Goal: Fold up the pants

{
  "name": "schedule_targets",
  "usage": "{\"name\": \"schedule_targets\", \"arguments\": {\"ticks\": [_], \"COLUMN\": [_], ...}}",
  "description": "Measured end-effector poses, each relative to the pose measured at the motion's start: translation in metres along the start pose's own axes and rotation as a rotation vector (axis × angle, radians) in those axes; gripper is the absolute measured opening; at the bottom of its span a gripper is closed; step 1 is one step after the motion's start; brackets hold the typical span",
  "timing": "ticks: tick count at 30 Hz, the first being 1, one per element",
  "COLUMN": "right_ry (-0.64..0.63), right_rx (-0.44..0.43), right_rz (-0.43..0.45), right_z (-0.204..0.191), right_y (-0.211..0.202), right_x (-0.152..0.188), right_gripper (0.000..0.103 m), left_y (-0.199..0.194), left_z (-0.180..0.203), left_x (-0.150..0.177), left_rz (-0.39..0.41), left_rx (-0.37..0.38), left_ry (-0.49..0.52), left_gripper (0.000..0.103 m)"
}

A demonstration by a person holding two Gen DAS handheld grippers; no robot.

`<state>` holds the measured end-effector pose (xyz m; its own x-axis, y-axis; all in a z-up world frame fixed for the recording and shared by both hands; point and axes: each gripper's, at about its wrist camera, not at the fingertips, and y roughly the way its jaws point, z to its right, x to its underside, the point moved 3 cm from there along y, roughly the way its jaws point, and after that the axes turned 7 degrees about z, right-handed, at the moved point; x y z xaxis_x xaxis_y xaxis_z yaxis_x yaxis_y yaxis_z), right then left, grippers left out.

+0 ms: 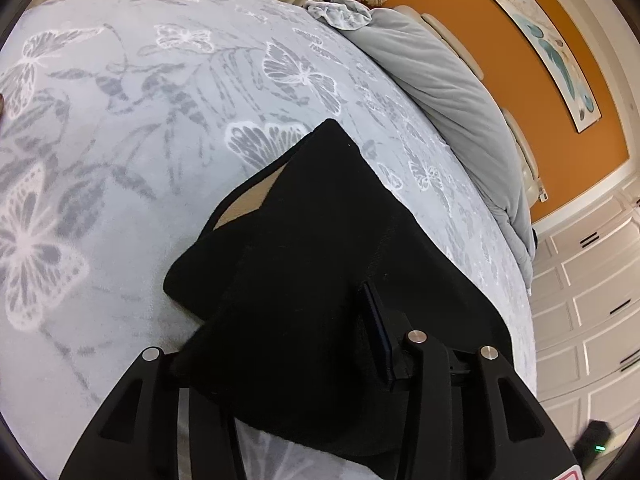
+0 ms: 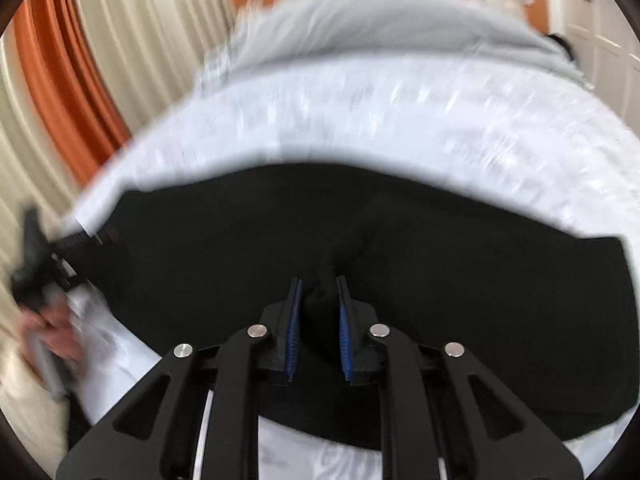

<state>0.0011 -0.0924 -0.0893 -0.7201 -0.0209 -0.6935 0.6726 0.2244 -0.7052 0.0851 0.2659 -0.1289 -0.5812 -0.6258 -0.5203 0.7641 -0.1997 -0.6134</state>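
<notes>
Black pants (image 1: pixel 320 260), partly folded in layers, tan lining exposed, flat on the butterfly-print bedspread (image 1: pixel 140 140).

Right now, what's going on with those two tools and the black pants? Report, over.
Right tool pinching a ridge of the black pants. Left tool draped in pants cloth, grip unclear. Pants lie partly folded on butterfly blanket. Nothing in the way.

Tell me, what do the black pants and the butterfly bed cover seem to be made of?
The pants look like a matte, soft knit or fleece: no sheen, thick rounded folds. The bed cover looks like plush fleece with a fuzzy nap blurring its butterfly print. Both are guesses from looks.
</notes>
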Motion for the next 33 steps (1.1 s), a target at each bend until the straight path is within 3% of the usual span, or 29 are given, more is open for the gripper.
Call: {"name": "schedule_targets", "arguments": {"ticks": [1, 2, 3, 4, 6, 8, 10, 12, 13, 16, 19, 20, 21, 22, 25, 27, 30, 33], "right_ry": [-0.024, -0.026, 0.009, 0.037, 0.07, 0.053, 0.04, 0.094, 0.143, 0.305, 0.449, 0.485, 0.502, 0.511, 0.523, 0.537, 0.555, 0.574], "right_rx": [-0.008, -0.023, -0.026, -0.026, -0.032, 0.026, 0.092, 0.124, 0.12, 0.076, 0.025, -0.022, -0.038, -0.037, -0.023, -0.043, -0.119, -0.274], "right_rz": [0.048, 0.063, 0.066, 0.089, 0.177, 0.214, 0.237, 0.239, 0.247, 0.308, 0.315, 0.313, 0.316, 0.32, 0.342, 0.344, 0.298, 0.23], "right_z": [-0.001, -0.001, 0.005, 0.011, 0.036, 0.063, 0.098, 0.136, 0.154, 0.197, 0.222, 0.228, 0.228, 0.232, 0.24, 0.243, 0.239, 0.221], "right_y": [-0.006, -0.014, -0.028, -0.039, -0.08, -0.108, -0.131, -0.143, -0.146, -0.154, -0.154, -0.152, -0.154, -0.154, -0.161, -0.163, -0.153, -0.132], "right_x": [0.001, 0.001, -0.001, -0.002, -0.004, -0.006, 0.0, 0.008, 0.011, 0.021, 0.029, 0.028, 0.032, 0.033, 0.033, 0.035, 0.035, 0.032], "right_gripper": [0.024, 0.037, 0.058, 0.067, 0.083, 0.092, 0.092, 0.092, 0.092, 0.092, 0.092, 0.092, 0.092, 0.092, 0.092, 0.092, 0.092, 0.092], "left_y": [0.0, 0.0, 0.0, 0.0, 0.001, -0.007, -0.024, -0.056, -0.065, -0.107, -0.109, -0.096, -0.081, -0.065, -0.017, -0.004, -0.012, -0.014], "left_z": [0.001, 0.001, 0.0, 0.001, 0.005, 0.024, 0.058, 0.116, 0.136, 0.245, 0.314, 0.333, 0.342, 0.347, 0.336, 0.316, 0.29, 0.271], "left_x": [0.0, 0.0, 0.0, -0.001, -0.003, -0.007, -0.008, -0.004, 0.0, 0.045, 0.101, 0.128, 0.149, 0.169, 0.228, 0.248, 0.252, 0.249], "left_rz": [0.001, 0.003, 0.003, 0.001, -0.004, 0.026, 0.07, 0.106, 0.113, 0.146, 0.107, 0.058, 0.022, -0.005, -0.167, -0.256, -0.214, -0.21], "left_rx": [-0.003, -0.002, 0.005, 0.014, 0.031, 0.015, 0.021, 0.124, 0.156, 0.281, 0.31, 0.298, 0.277, 0.251, 0.188, 0.151, 0.165, 0.159], "left_ry": [0.01, 0.015, 0.016, 0.015, 0.034, 0.118, 0.222, 0.285, 0.312, 0.531, 0.662, 0.694, 0.715, 0.726, 0.699, 0.671, 0.649, 0.655], "left_gripper": [0.04, 0.04, 0.039, 0.038, 0.018, 0.017, 0.015, 0.014, 0.014, 0.015, 0.03, 0.046, 0.06, 0.063, 0.063, 0.063, 0.064, 0.073]}}
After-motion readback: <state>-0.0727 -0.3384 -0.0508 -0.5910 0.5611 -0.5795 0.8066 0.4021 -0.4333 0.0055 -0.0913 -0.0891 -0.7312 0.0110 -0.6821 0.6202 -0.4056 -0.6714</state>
